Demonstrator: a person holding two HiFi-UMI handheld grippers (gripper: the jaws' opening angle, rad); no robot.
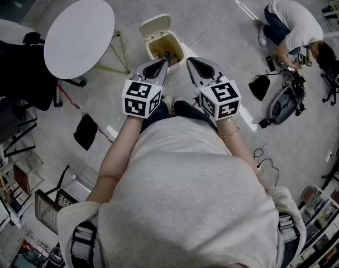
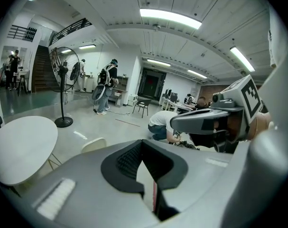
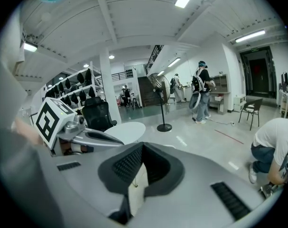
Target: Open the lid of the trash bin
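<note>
The cream trash bin stands on the floor straight ahead, with its lid tipped up and back so the brownish inside shows. My left gripper hangs over the bin's near rim, shut and holding nothing. My right gripper is just right of the bin, also shut and holding nothing. The left gripper view looks level across the room over its closed jaws; the raised lid peeks over them and the right gripper shows at the right. The right gripper view shows its closed jaws and the left gripper.
A round white table stands left of the bin. A black office chair is at the far left. A person crouches at the upper right beside a device and cables. A standing fan is farther off.
</note>
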